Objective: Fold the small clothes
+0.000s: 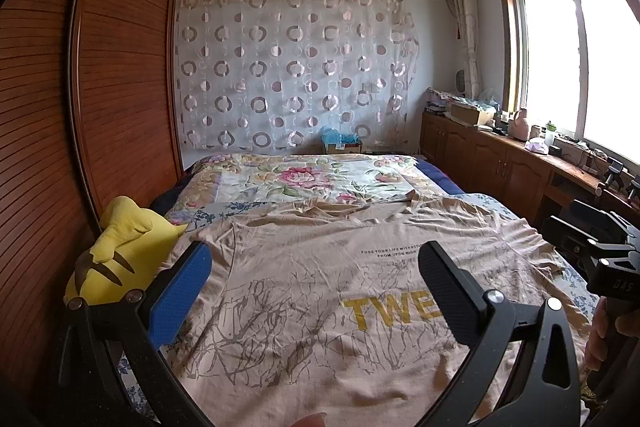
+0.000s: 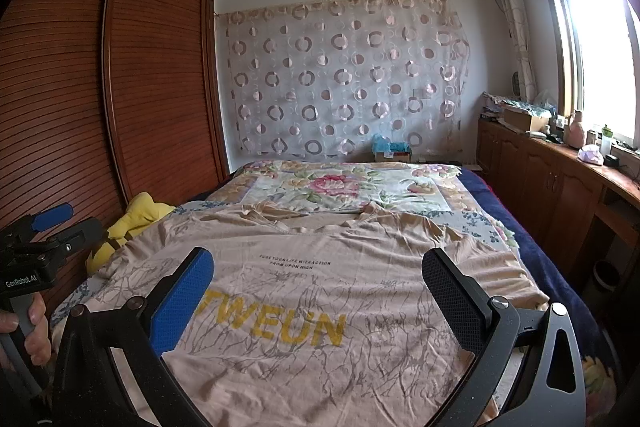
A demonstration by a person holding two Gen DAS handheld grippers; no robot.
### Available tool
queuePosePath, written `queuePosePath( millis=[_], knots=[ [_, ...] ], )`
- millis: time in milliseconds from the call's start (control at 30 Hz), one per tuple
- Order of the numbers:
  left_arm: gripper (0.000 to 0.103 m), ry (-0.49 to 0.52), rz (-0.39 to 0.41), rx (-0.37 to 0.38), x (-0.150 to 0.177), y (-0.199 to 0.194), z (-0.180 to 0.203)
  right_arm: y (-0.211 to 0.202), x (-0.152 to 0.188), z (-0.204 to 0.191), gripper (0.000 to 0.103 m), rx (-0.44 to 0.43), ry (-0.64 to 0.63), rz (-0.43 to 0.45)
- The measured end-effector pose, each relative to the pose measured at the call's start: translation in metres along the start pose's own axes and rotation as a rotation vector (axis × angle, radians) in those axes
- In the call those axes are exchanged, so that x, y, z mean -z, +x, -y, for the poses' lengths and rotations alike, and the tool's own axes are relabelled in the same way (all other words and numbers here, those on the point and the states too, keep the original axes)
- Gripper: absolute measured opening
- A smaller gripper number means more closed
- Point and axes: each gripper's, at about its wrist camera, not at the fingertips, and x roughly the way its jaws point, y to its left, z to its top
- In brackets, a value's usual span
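Two wrist views over a bed. A beige T-shirt [image 1: 320, 291] lies spread front-up on the bed [image 1: 304, 183], collar toward the far floral quilt [image 2: 340, 189], hem toward the cameras; it bears a grey branch print, two lines of small dark text, and large yellow letters.

Left wrist view: the left gripper [image 1: 314, 283] hovers above the shirt, its fingers wide apart and empty, one blue pad [image 1: 180, 295] and one black. Only "TWE" of the yellow lettering is visible, the rest hidden behind the black finger. A yellow plush toy [image 1: 120, 251] lies beside the shirt's left edge, against the louvred wardrobe [image 1: 100, 107]; its brown stripes show here. The right gripper's body appears at the right edge, held by a hand [image 1: 608, 331].

Right wrist view: the right gripper [image 2: 318, 287] likewise hovers with fingers wide apart, gripping nothing. The lettering reads "TWEUN" in full. The shirt's right sleeve and the dark blue blanket [image 2: 552, 267] at the bedside show. The plush toy is largely hidden. The left gripper is seen from the side, held by a hand [image 2: 34, 327].
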Motion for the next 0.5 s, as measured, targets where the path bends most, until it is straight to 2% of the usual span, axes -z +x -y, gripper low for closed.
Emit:
queuePosePath(
  millis=[500],
  knots=[
    [0.103,0.002,0.006,0.000,-0.0034,-0.0015,0.0018,0.0008,0.0001,-0.0027,0.103,-0.001,0.003,0.005]
  ],
)
